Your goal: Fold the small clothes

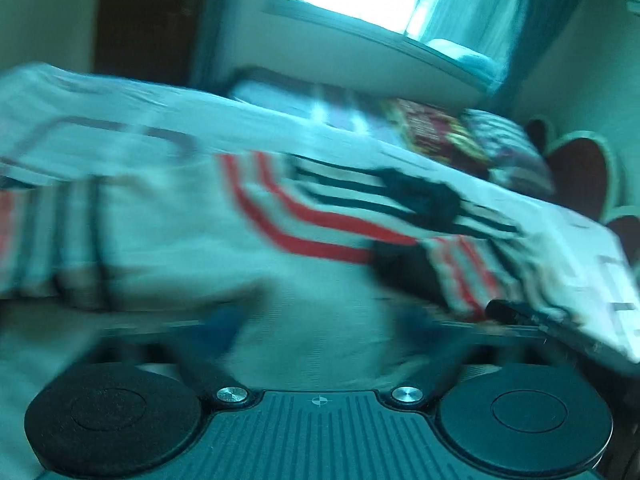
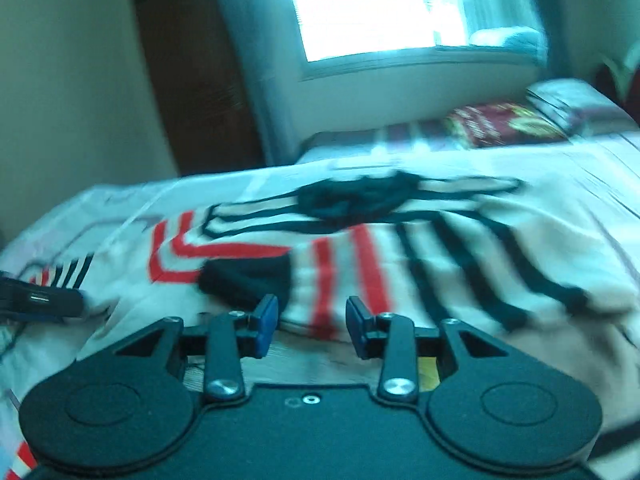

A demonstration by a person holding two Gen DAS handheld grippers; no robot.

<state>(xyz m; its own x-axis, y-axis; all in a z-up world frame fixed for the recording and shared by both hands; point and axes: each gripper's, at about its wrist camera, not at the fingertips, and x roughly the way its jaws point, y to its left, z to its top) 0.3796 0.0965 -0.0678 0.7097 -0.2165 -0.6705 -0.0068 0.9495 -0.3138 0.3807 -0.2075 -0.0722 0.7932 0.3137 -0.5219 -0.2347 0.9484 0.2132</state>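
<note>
A small cream sweater (image 2: 400,248) with red and black stripes and a black collar lies spread on the bed. My right gripper (image 2: 312,322) is open, its blue pads (image 2: 266,320) just at the sweater's near hem, with nothing between them. In the left wrist view the same sweater (image 1: 304,216) is badly blurred. My left gripper (image 1: 324,324) hovers over cream cloth, its blue pads (image 1: 224,324) apart and smeared by motion. The other gripper shows as a dark shape at the right edge of the left wrist view (image 1: 516,312) and at the left edge of the right wrist view (image 2: 36,300).
The bed (image 2: 100,208) has a pale patterned sheet. A red patterned pillow (image 2: 504,124) and a striped pillow (image 2: 572,100) lie at its head. A bright window (image 2: 376,8), a curtain and a brown wardrobe (image 2: 188,80) stand behind. A heart-shaped cushion (image 1: 580,172) sits at the right.
</note>
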